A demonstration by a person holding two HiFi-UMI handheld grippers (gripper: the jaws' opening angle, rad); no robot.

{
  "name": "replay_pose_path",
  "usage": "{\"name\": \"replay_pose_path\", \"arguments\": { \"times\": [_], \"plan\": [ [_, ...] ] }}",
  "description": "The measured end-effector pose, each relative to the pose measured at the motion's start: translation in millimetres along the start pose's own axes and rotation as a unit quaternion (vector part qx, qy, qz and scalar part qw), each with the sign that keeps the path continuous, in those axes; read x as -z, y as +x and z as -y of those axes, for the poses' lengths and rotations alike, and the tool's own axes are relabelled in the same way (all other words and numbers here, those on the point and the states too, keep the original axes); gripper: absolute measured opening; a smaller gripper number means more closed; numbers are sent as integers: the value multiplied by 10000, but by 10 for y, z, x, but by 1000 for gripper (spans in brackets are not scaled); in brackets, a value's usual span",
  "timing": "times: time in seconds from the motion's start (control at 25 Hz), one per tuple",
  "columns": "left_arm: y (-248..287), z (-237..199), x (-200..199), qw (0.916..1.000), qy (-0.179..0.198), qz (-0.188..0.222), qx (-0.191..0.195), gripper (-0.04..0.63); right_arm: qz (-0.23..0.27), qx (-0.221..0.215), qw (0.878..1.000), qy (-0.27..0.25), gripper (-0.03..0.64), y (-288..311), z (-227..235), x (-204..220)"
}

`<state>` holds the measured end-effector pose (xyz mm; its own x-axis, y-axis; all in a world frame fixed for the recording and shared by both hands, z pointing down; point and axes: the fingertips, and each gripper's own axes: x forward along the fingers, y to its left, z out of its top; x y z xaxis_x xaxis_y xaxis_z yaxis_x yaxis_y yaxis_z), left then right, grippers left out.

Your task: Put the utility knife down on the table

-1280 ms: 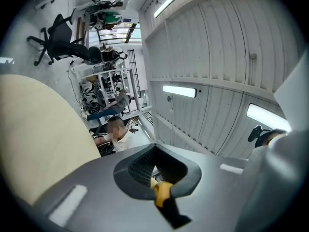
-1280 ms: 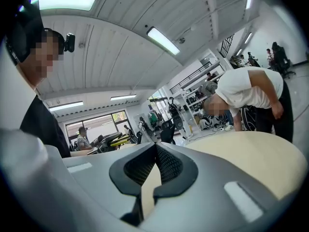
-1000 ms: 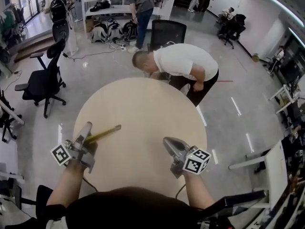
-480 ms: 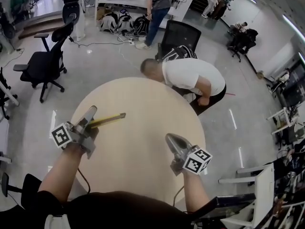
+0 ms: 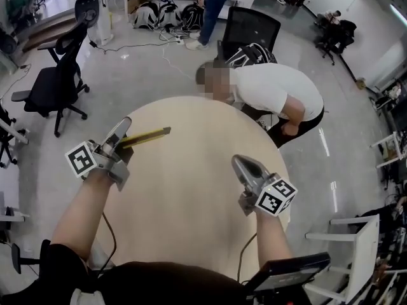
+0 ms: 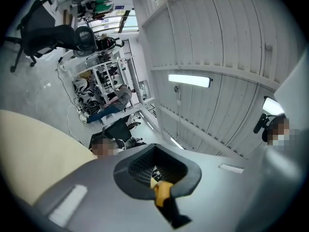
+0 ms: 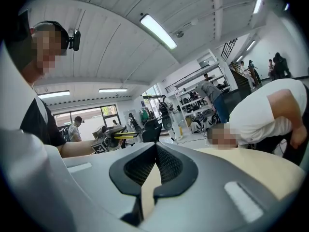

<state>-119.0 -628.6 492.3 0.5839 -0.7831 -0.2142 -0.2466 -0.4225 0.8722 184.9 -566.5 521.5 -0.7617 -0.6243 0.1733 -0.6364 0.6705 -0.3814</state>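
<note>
From my head I see the utility knife (image 5: 149, 135) whole, jutting rightward from my left claw (image 5: 122, 132) over the bench (image 5: 191, 196); the left claw's own view gives only its yellow end (image 6: 162, 191), pinched tight between the jaws. My right claw (image 5: 243, 167), well apart, is closed to its tips, empty

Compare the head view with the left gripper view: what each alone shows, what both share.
Head view only: the right gripper, and the utility knife jutting from the left gripper over the round table. Left gripper view only: the jaws closed on the knife's yellow handle, and the ceiling lights. Both: the table, the knife, and a person at the table's far edge.
</note>
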Motion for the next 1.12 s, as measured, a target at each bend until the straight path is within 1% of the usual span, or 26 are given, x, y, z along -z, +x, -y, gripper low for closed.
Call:
{"name": "replay_pose_path", "arguments": {
  "times": [0.12,0.2,0.4,0.52,0.68,0.76,0.84,0.96,1.12],
  "plan": [
    [612,-431,-54,9999,51,-79,-113,-3,-16,46,10000,-2,14,303,595,-81],
    [928,-751,-18,9996,66,-174,-224,-3,-56,46,10000,5,14,497,922,-38],
    [1023,-1373,43,9983,166,-378,-417,-3,-186,7,9997,-144,14,820,1046,230],
    [1350,-1808,192,9976,132,-470,-499,-3,-297,2,9995,-126,14,978,1420,368],
    [1818,-2445,409,9942,146,-681,-817,-3,-426,-71,9991,-34,14,1228,1885,551],
    [1938,-2666,471,9920,120,-792,-973,-3,-450,-103,9989,-33,14,1336,1923,637],
    [2029,-2844,551,9901,126,-920,-1049,-3,-447,-131,9989,-42,14,1415,1918,741],
    [2232,-3045,722,9873,425,-1187,-968,-3,-473,-187,9987,-24,14,1452,1980,879],
    [2395,-3230,887,9802,585,-1483,-1174,-3,-468,-314,9984,40,14,1450,1977,929]
  ]
}}
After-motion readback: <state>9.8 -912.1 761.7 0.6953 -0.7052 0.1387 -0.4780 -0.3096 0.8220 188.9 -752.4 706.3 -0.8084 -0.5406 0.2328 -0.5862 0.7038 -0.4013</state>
